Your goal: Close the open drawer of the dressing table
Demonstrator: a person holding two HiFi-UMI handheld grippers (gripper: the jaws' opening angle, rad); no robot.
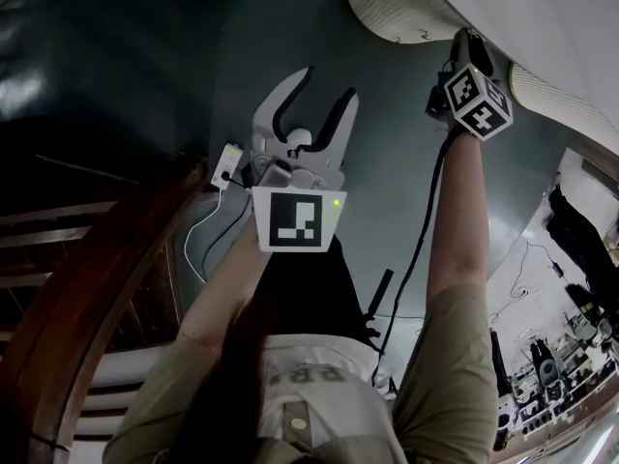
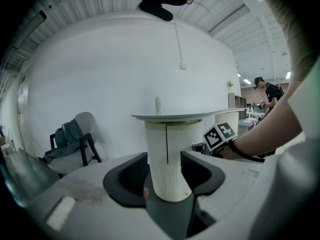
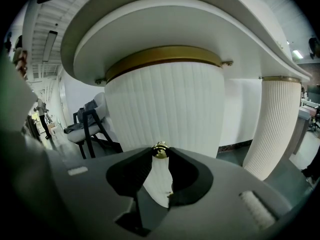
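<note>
The white dressing table (image 1: 406, 3) fills the top right of the head view. In the right gripper view its curved, ribbed drawer front (image 3: 165, 104) sits under a gold band (image 3: 165, 56) and the table top (image 3: 175, 14). My right gripper (image 3: 160, 152) is shut on the drawer's small gold knob (image 3: 160, 149), the jaw tips meeting around it. In the head view the right gripper (image 1: 466, 46) reaches under the table edge behind its marker cube (image 1: 477, 100). My left gripper (image 1: 329, 83) hangs open over the dark floor, holding nothing. It looks at the ribbed pedestal (image 2: 167, 159) from a distance.
A second ribbed leg (image 3: 275, 124) stands right of the drawer. A dark chair with clothes (image 2: 75, 139) stands by the white wall. Brown wooden furniture (image 1: 87, 259) lies at the left, with a white plug (image 1: 227, 165) and cables (image 1: 205, 235) on the floor. A person (image 2: 267, 91) stands far off.
</note>
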